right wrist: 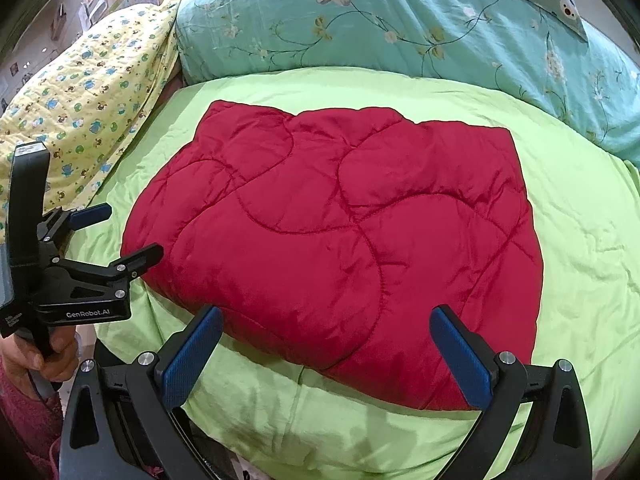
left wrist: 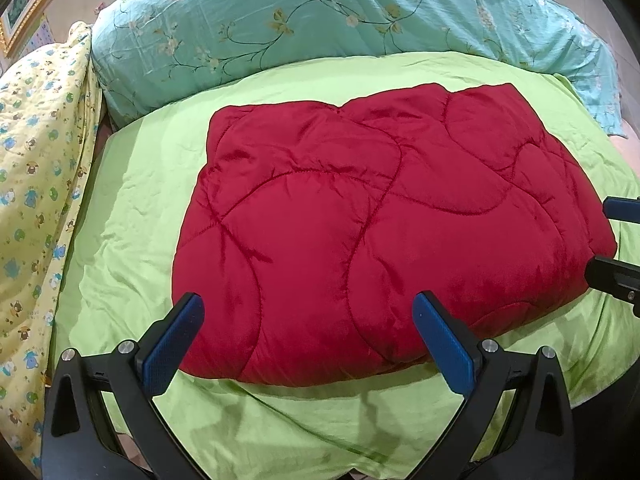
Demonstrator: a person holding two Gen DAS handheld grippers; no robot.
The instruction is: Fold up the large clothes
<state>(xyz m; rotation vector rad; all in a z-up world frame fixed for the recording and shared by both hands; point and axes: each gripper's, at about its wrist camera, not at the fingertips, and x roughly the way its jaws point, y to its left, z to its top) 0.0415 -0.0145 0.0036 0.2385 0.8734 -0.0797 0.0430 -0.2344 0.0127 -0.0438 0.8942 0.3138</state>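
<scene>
A red quilted padded garment (left wrist: 360,220) lies folded into a thick rectangle on the light green bedspread (left wrist: 132,200); the right wrist view shows the same red garment (right wrist: 340,240). My left gripper (left wrist: 308,300) is open and hovers over the bundle's near edge, holding nothing. From the right wrist view, the left gripper (right wrist: 132,230) stands open at the bundle's left corner, with a hand (right wrist: 48,356) on its handle. My right gripper (right wrist: 326,312) is open above the near right part of the bundle, and the right gripper (left wrist: 602,236) also shows open at the left wrist view's right edge.
A teal floral quilt (left wrist: 320,28) is piled along the far side of the bed. A yellow quilt with a cartoon print (left wrist: 36,160) is heaped on the left. A framed picture (left wrist: 24,12) hangs on the wall at the far left.
</scene>
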